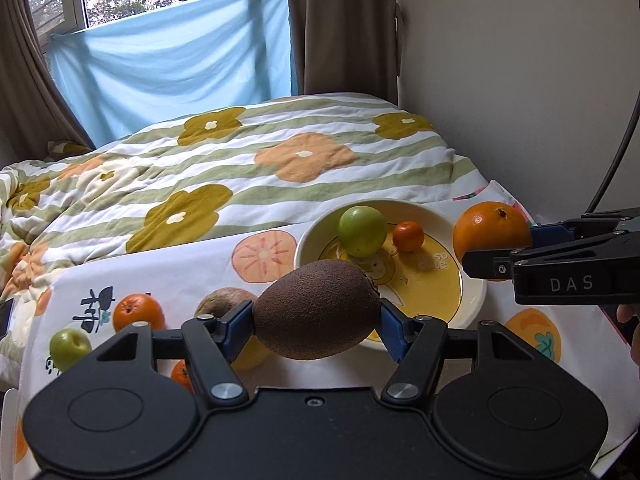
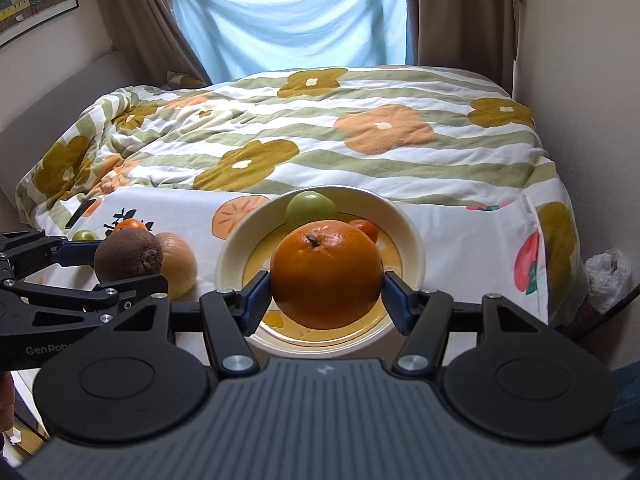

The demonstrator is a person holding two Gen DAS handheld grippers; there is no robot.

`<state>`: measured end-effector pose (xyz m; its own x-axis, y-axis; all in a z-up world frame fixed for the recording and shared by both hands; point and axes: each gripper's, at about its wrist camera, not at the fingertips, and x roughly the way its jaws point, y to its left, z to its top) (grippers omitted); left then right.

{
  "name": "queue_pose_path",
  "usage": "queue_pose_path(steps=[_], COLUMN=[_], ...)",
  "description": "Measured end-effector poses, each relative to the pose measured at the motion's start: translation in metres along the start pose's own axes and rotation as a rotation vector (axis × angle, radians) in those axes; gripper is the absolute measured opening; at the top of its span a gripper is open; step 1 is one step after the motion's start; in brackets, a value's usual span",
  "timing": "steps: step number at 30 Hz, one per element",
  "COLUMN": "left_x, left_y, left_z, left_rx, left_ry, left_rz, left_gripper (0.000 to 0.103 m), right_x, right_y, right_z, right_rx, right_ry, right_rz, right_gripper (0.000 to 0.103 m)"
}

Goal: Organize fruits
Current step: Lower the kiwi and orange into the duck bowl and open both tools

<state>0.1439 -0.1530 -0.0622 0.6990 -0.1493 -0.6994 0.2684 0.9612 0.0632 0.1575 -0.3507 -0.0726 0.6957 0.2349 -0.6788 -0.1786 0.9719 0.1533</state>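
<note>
My left gripper (image 1: pixel 316 314) is shut on a brown kiwi (image 1: pixel 316 310) and holds it above the table, just left of the cream and yellow bowl (image 1: pixel 472 292). My right gripper (image 2: pixel 326 280) is shut on a large orange (image 2: pixel 326 274) and holds it over the bowl (image 2: pixel 404 216). The bowl holds a green fruit (image 1: pixel 362 230) and a small tangerine (image 1: pixel 408 236). On the cloth to the left lie a pale brown fruit (image 1: pixel 222 300), a tangerine (image 1: pixel 138 312) and a green fruit (image 1: pixel 68 346). The orange also shows in the left wrist view (image 1: pixel 492 230), the kiwi in the right wrist view (image 2: pixel 128 256).
A white fruit-print cloth (image 1: pixel 192 264) covers the table. A bed with a flowered quilt (image 1: pixel 240 168) lies right behind it. A wall (image 1: pixel 520 80) stands to the right, a curtained window behind. A plastic bag (image 2: pixel 606 276) sits at the far right.
</note>
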Motion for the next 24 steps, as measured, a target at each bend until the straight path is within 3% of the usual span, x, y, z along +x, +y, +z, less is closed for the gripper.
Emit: queue_pose_path(steps=[14, 24], left_x=[0.086, 0.108], left_y=[-0.043, -0.051], left_z=[0.010, 0.011], left_rx=[0.067, 0.096], left_ry=[0.063, 0.096], left_rz=[0.016, 0.016], left_gripper=[0.069, 0.069], right_x=[0.049, 0.056], right_y=[-0.055, -0.063], right_z=[0.007, 0.006], right_rx=[0.004, 0.007], right_ry=[0.035, 0.045], right_rz=[0.007, 0.012], right_gripper=[0.075, 0.075])
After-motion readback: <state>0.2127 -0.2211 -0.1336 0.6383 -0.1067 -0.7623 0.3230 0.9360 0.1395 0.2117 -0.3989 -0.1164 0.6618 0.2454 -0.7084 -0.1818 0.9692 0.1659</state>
